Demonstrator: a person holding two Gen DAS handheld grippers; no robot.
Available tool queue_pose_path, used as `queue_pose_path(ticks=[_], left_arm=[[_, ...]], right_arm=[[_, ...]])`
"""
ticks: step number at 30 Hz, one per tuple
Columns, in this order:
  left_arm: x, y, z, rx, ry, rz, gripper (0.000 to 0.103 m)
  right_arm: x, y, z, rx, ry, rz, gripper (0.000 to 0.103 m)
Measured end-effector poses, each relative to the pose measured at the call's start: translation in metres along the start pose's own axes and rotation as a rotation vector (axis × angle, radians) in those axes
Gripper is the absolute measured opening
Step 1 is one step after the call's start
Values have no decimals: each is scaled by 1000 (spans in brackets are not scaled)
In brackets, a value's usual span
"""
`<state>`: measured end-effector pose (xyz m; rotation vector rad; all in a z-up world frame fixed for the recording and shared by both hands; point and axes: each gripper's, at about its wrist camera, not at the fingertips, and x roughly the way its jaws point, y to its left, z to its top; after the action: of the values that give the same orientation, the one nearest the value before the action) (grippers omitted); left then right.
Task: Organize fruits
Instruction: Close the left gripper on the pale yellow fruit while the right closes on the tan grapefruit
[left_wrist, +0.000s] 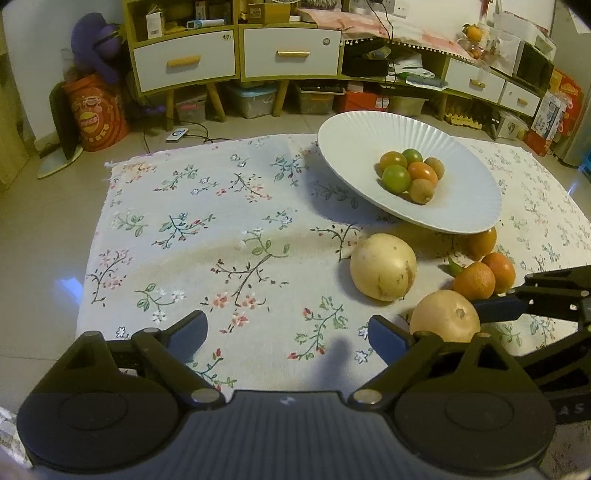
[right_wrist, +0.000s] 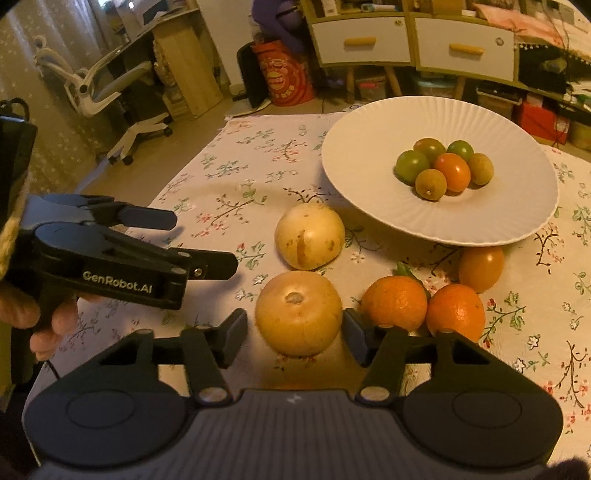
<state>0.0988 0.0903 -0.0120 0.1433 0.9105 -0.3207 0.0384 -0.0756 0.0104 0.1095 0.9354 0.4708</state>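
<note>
A white ribbed plate (right_wrist: 369, 122) on the floral cloth holds several small green, orange and brown fruits (right_wrist: 445, 170). In front of it lie two pale yellow round fruits. The nearer one (right_wrist: 298, 314) sits between the fingers of my right gripper (right_wrist: 295, 334); the right pad touches it and a thin gap shows at the left pad. The farther yellow fruit (right_wrist: 309, 236) lies free. Two oranges (right_wrist: 424, 304) and a third orange fruit (right_wrist: 480, 267) rest to the right. My left gripper (left_wrist: 290, 332) hangs open over bare cloth, left of the yellow fruits.
The floral cloth (left_wrist: 192, 229) is spread on a tiled floor. Behind it stands a low cabinet with white drawers (left_wrist: 291, 51) and storage boxes beneath. An office chair (right_wrist: 110, 96) is at the far left. A hand (right_wrist: 22, 314) grips the left tool.
</note>
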Motion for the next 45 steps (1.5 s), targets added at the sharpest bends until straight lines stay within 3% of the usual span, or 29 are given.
queue_pose_path(ticks=[17, 22, 27, 31, 45], left_arm=[[11, -30, 12, 25, -47, -76, 67], [24, -44, 14, 59, -27, -85, 56], [33, -51, 18, 47, -26, -81, 51], [34, -57, 20, 50, -26, -83, 41], [40, -64, 22, 51, -19, -47, 41]], right_arm=[[-25, -24, -3, 34, 24, -3, 46], [-30, -31, -7, 35, 38, -5, 46], [-33, -36, -11, 29, 50, -14, 46], [-37, -40, -12, 33, 45, -18, 46], [-41, -44, -12, 33, 46, -43, 46]])
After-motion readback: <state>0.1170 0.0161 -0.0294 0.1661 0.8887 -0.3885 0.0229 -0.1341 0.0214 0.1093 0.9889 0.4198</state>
